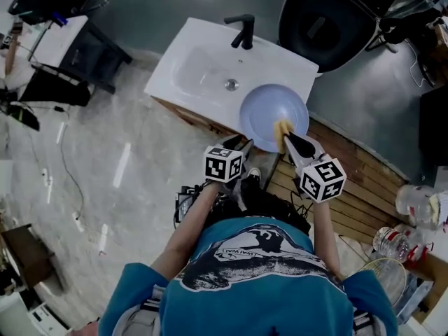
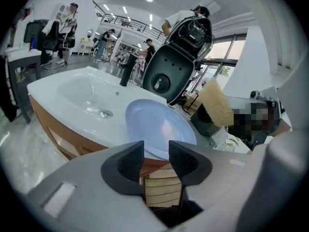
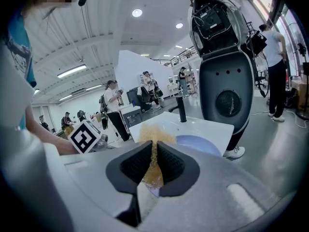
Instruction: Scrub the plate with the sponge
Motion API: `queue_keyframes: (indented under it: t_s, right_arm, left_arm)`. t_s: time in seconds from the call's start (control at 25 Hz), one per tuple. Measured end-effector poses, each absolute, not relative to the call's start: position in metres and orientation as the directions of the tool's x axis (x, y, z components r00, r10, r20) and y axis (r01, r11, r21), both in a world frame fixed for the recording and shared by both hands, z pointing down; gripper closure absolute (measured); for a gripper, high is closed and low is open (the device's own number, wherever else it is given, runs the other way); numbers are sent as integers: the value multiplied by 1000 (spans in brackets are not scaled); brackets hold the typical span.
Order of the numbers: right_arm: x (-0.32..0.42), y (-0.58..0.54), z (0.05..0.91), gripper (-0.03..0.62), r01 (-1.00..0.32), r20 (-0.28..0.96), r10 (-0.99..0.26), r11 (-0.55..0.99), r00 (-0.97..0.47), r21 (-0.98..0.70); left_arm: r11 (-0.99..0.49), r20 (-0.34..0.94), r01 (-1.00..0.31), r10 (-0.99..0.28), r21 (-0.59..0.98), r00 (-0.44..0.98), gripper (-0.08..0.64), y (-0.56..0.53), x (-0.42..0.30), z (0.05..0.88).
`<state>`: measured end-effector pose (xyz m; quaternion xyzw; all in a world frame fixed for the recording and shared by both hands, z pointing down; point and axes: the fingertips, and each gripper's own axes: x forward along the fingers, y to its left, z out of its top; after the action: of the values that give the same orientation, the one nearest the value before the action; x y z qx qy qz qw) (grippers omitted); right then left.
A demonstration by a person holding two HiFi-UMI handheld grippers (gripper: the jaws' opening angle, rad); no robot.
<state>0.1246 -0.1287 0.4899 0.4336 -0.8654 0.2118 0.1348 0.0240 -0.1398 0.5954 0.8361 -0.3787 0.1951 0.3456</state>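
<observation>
plate [image 1: 269, 103]: face up on sink [image 1: 196, 68] corner, open to scrubbing | right gripper [image 3: 154, 159]: clamps sponge [image 3: 153, 138] thin, held over plate's near rim | left gripper [image 2: 156, 154]: jaws wide, empty, just short of plate, probably to steady it

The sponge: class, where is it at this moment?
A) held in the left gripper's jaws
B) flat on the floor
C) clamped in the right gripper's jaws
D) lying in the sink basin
C: the right gripper view shows the right gripper with its jaws pressed on the yellow sponge, while the left gripper has its jaws apart with nothing between them.
</observation>
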Motion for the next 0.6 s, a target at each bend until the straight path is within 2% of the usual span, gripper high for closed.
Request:
queue_keyframes:
  t_s: [0.12, 0.2, 0.6]
  right_arm:
    - [131, -137, 504, 558, -800, 444, -670, 546, -595, -247]
    - [136, -144, 513, 558, -796, 459, -657, 555, -598, -242]
    - [160, -186, 571, 558, -766, 573, -577, 625, -582, -149]
  left_arm:
    - [-415, 624, -794, -492, 445, 607, 388, -146, 25, 613]
    - [-386, 641, -809, -493, 444, 588, 431, -149, 26, 623]
    - [-217, 647, -830, -538, 514, 541, 483, -168, 17, 632]
